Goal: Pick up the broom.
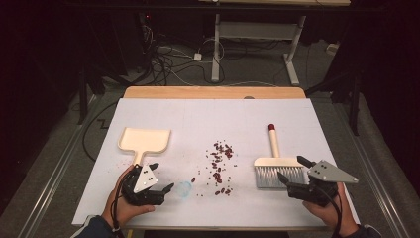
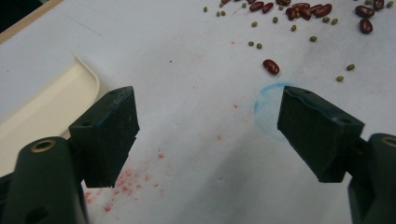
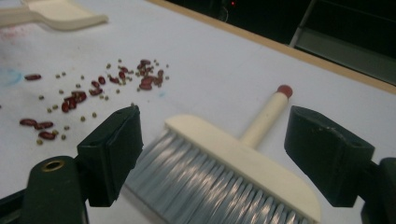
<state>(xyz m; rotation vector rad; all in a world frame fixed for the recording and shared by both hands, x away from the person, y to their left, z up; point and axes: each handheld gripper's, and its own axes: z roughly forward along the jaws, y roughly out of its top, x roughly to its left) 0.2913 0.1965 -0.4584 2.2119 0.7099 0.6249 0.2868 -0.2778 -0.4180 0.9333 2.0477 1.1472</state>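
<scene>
while the beans [image 1: 220, 166] lie scattered between both grippers, nothing is swept yet. the left gripper [image 1: 162, 176], jaws apart and empty, sits just behind the dustpan [image 1: 144, 141]; the right gripper [image 1: 293, 169], jaws wide, hovers over the brush [image 1: 275, 167] without clamping it.

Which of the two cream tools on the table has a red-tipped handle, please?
The brush, lying by the right claw: its handle ends in a red tip. The dustpan near the left claw is plain cream.
</scene>
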